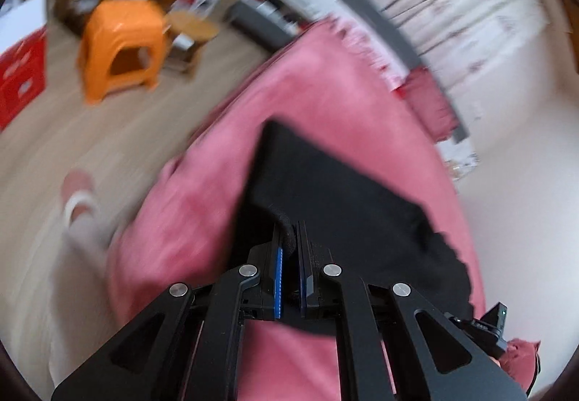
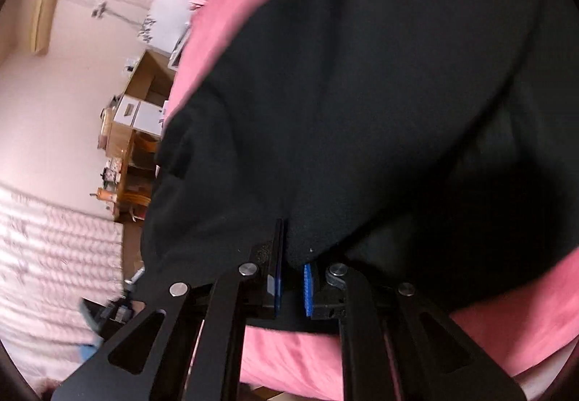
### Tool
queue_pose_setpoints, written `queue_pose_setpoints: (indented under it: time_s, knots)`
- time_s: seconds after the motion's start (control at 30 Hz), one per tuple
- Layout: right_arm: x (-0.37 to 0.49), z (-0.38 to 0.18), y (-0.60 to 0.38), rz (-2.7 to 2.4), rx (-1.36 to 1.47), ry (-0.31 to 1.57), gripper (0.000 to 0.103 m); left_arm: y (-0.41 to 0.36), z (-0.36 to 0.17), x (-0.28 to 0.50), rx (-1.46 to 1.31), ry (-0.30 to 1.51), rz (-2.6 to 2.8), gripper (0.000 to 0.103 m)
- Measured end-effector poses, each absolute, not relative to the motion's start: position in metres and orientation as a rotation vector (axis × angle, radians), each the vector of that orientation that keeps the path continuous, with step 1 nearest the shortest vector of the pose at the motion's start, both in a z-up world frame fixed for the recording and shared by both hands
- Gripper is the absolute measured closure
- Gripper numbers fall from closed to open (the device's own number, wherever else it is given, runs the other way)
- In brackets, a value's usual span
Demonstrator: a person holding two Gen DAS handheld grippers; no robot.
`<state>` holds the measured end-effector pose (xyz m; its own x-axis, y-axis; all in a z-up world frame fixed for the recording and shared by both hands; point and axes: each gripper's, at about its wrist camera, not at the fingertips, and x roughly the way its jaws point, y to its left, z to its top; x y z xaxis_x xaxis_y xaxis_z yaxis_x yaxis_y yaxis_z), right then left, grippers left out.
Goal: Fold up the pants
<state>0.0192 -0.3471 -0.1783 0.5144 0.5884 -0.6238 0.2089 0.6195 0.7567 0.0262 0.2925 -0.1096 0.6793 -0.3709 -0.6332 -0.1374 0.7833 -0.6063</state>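
Both the left gripper (image 1: 289, 238) and right gripper (image 2: 293, 249) pinch the black pants (image 1: 336, 184) tight; uneven pulling could skew the fold.

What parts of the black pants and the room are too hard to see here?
- Right wrist view: the black pants run off the top and right edges, so their full shape is cut off.
- Left wrist view: the orange stool and boxes behind it are motion-blurred.
- Both views: the cloth pinched by the left gripper and right gripper hides between the fingers.
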Motion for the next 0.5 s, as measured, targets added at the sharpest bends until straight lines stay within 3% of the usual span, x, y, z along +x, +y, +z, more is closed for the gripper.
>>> queue_pose_setpoints:
  time_s: [0.27,0.5]
  knots:
    - [0.014,-0.147,-0.338,0.370,0.852,0.949,0.095,0.288,-0.090,0.017,-0.617,0.762,-0.168,0.098]
    - [0.016,-0.179,-0.349,0.328,0.927,1.063,0.095,0.293,-0.109,0.009,-0.590,0.840,-0.132,0.098]
